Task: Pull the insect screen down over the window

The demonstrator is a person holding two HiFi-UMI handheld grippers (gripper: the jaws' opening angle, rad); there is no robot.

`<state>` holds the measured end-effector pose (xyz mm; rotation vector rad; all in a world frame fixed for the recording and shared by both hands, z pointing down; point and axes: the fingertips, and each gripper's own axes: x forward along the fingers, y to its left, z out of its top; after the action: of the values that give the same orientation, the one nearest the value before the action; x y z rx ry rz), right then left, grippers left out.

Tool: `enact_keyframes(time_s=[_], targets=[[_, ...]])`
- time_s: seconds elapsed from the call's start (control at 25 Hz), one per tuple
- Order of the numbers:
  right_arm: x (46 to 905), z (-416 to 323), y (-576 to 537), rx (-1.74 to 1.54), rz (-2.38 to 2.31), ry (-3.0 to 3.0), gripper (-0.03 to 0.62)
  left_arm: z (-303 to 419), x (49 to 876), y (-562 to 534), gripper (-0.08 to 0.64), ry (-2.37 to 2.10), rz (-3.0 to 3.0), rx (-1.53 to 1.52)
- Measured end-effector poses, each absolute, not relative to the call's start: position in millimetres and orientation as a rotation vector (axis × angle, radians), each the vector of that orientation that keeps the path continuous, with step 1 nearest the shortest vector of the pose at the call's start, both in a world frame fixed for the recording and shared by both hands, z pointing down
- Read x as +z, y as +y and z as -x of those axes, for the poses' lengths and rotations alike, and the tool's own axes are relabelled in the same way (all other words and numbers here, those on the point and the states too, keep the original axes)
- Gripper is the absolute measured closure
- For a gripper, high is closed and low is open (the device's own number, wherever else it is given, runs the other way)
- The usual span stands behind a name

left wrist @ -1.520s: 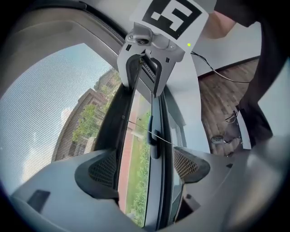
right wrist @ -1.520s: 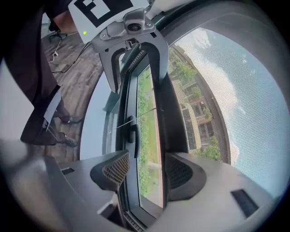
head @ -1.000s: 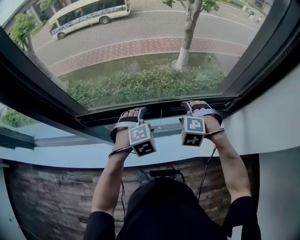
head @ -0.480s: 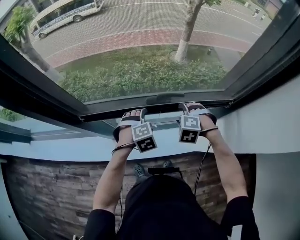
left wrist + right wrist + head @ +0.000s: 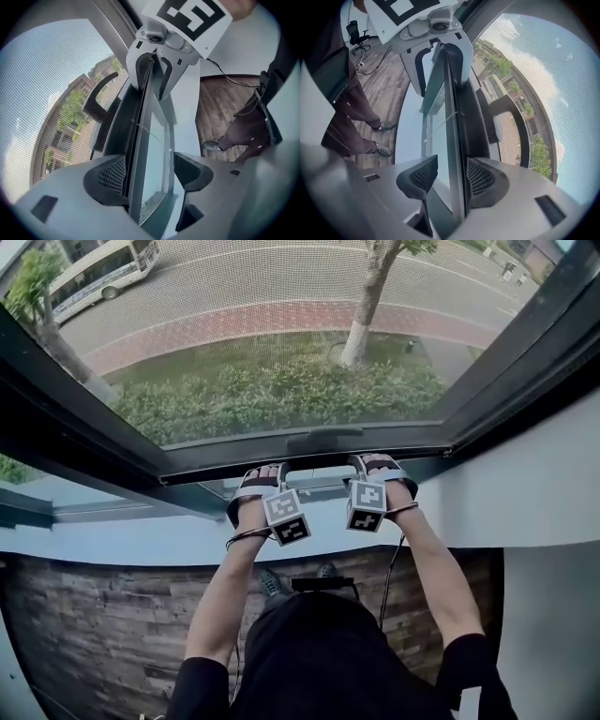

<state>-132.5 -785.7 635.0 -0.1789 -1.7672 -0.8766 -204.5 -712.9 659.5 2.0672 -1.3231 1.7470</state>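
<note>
Right now you have two grippers at work, one in each hand, and both sit on the bottom bar (image 5: 206, 466) of the insect screen (image 5: 281, 334). The bar carries one handle (image 5: 323, 439). Your left gripper (image 5: 150, 171) straddles the bar to the left of that handle, and your right gripper (image 5: 453, 177) straddles it to the right.

Both sets of jaws have just been closing and stand partly drawn in, with the bar between them. On the left gripper the mesh-side pad (image 5: 112, 176) lies against the bar, while the room-side pad stands a little clear of it. The right gripper shows the same: its mesh-side pad (image 5: 483, 178) is on the bar and the other is just off it. Neither pair is clamped on the bar.

The mesh fills the window opening above the bar, and the bar itself lies close above the pale sill (image 5: 112, 545).

Two marker cubes show just below the bar, the left one (image 5: 286, 518) and the right one (image 5: 366, 505). Above the bar, through the mesh, you can count one bus (image 5: 94, 273), one tree trunk (image 5: 366, 306) and one hedge (image 5: 281, 395).

From your head view the jaw tips are hidden behind your hands and the cubes. The bus is cut off by the picture's edge, and the tree's crown is out of view.
</note>
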Motion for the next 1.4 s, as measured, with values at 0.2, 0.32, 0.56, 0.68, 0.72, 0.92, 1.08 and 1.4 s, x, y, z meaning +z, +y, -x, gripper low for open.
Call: enact_keyframes(time_s=[0.2,0.32,0.56,0.68,0.72,0.92,1.08,1.4], targets=[[690,130,-792,-0.975,0.156,-1.740,0.397,203,686,-705,0.225,-1.336,-2.089,1.698],[687,131,-775,-0.985,0.152,-1.727,0.397,202,687,-690,0.225,-1.295,-2.083,1.707],[670,126,-792,-1.002,0.126,-1.677,0.397,196,665,-707,0.225,-1.320,-2.146,1.628],[656,125,-789,-0.975,0.070,-1.716,0.397,191,639,-699,0.227,-1.377,-2.213,1.422],[655,125,-787,-0.948,0.024,-1.751,0.397,188,629,-694,0.227,-1.395,-2.249,1.280],[596,130,-751,-0.477,-0.153,-2.087,0.397,176,551,-677,0.229,-1.400,-2.397,0.358],[558,127,-721,-0.068,-0.166,-2.393,0.397,172,498,-653,0.229,-1.274,-2.413,-0.160],[490,142,-643,0.600,-0.052,-2.718,0.399,186,444,-596,0.232,-1.099,-2.364,-0.592]])
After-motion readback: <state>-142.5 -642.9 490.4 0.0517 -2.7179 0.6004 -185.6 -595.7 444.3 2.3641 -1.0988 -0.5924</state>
